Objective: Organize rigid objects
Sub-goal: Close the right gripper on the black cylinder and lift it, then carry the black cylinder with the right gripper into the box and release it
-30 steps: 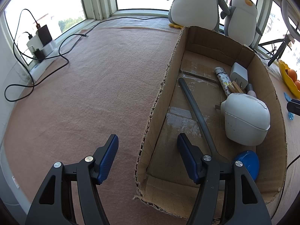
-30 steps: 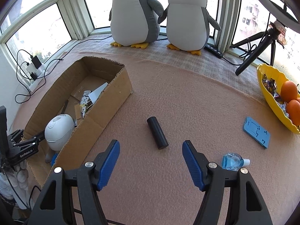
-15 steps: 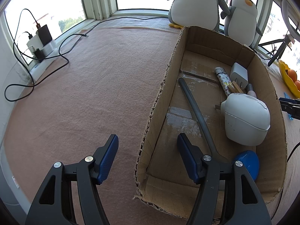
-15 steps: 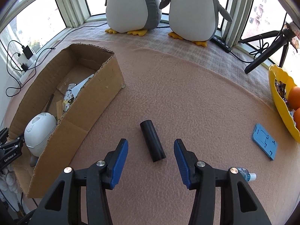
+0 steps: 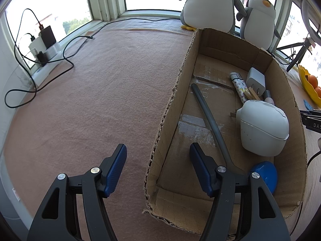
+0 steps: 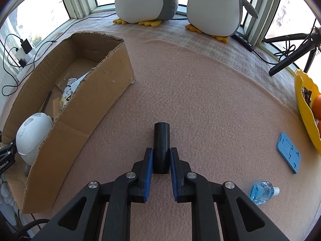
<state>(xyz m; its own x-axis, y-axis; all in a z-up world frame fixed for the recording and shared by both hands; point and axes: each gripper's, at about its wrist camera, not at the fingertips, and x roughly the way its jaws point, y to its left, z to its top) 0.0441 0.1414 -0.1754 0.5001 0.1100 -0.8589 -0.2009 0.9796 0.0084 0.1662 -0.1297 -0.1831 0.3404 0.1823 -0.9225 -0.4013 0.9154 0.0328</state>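
A pinkish felt cover (image 6: 210, 100) spreads over the desk, set in a bay of bright windows with two plush penguins (image 6: 176, 0) on the sill. The right tongs (image 6: 161, 156) pinch the black cylinder (image 6: 161, 146) between blue pads — it lies on the felt, right of the cardboard box (image 6: 84, 108). Only this view shows the blue stand (image 6: 289, 154) and the small blue bottle (image 6: 260, 192). The left view shows the box's inside — a white rounded appliance (image 5: 262, 128), a grey tube (image 5: 208, 116) — with the left tongs (image 5: 158, 160) spread wide astride its near wall.
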